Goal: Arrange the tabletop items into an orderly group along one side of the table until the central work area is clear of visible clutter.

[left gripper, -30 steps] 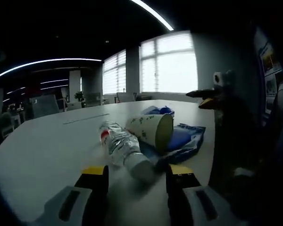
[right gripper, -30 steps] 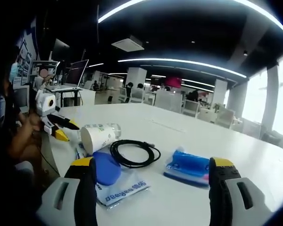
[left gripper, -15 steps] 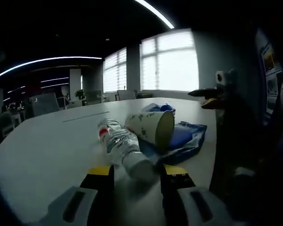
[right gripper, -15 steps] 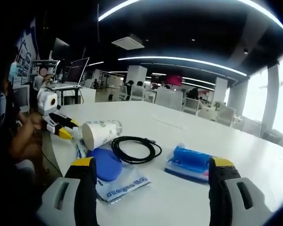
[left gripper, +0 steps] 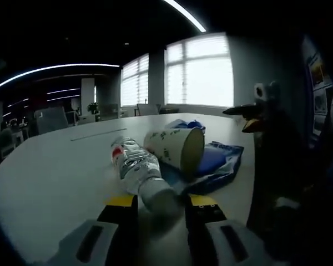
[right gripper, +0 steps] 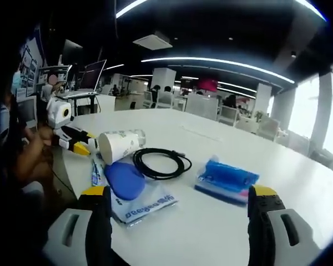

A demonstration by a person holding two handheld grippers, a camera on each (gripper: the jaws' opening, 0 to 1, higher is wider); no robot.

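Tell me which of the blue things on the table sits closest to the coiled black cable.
The round blue pad lying on the white printed bag; its edge reaches nearly to the black cable. The blue packet lies apart, with bare table between.

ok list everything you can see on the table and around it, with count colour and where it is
plastic bottle: 1, clear with red label, lying on its side, cap end between the left jaws
paper cup: 1, white with green print, on its side beside the bottle
cable: 1, black, coiled mid-table
tissue pack: 1, blue, right of the cable
plastic bag: 1, white with blue print, blue round pad on it
table: 1, white
left gripper: yellow-tipped, closing around the bottle's cap end
right gripper: yellow-tipped, wide open, holding nothing
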